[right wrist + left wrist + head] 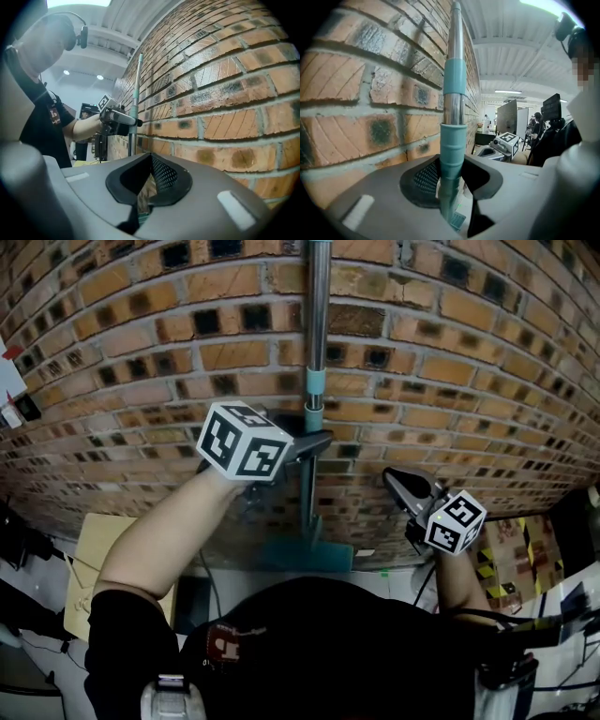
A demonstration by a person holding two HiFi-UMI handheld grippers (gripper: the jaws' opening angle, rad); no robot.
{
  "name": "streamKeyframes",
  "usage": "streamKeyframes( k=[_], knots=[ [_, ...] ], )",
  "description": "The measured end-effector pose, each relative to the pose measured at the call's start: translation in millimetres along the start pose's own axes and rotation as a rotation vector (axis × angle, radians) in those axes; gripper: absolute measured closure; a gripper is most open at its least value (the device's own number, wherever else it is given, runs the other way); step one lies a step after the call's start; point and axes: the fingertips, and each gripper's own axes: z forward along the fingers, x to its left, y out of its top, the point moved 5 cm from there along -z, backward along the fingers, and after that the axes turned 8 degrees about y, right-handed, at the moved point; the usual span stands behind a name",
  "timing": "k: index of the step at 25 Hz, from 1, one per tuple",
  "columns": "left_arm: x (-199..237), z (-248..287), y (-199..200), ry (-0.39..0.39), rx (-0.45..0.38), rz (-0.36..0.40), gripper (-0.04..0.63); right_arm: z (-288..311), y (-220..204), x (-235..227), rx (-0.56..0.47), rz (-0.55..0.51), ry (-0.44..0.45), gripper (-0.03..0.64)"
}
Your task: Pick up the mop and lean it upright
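A black short-sleeved shirt (356, 652) bears a small red-and-white chest emblem (225, 645). The grey left gripper (322, 440) and right gripper (392, 476) each carry a white, black-patterned marker cube (242, 441) behind the jaws.

Mop (317, 334): silver metal pole with teal collars, flat teal head (309, 557) at the bottom. Standing upright, just beside the brick wall (450, 352), pole top out of view.

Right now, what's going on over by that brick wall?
A person works with tongs in each hand. The left tongs grip the mop handle, which stands upright against the brick wall, with the mop head down low. The right tongs are shut, empty, and apart from the mop.
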Motion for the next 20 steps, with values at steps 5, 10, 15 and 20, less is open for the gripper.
streamKeyframes(
  k=[5,10,15,20],
  knots=[
    [2.2,-1.2,5.3,-0.006,0.003,-0.002,0.468,-3.8,-1.5,0.3,0.001,0.001,-0.009,0.601],
    [1.9,-1.0,5.6,-0.016,0.005,-0.017,0.469,-7.0,-1.0,0.5,-0.003,0.001,-0.013,0.601],
    [0.6,-0.8,8.6,-0.023,0.004,-0.029,0.468,-7.9,-1.5,2.1,-0.002,0.001,-0.011,0.601],
    [-2.2,-1.2,10.3,-0.018,0.004,-0.025,0.468,-7.1,-1.3,5.3,-0.005,0.002,0.000,0.601]
  ],
)
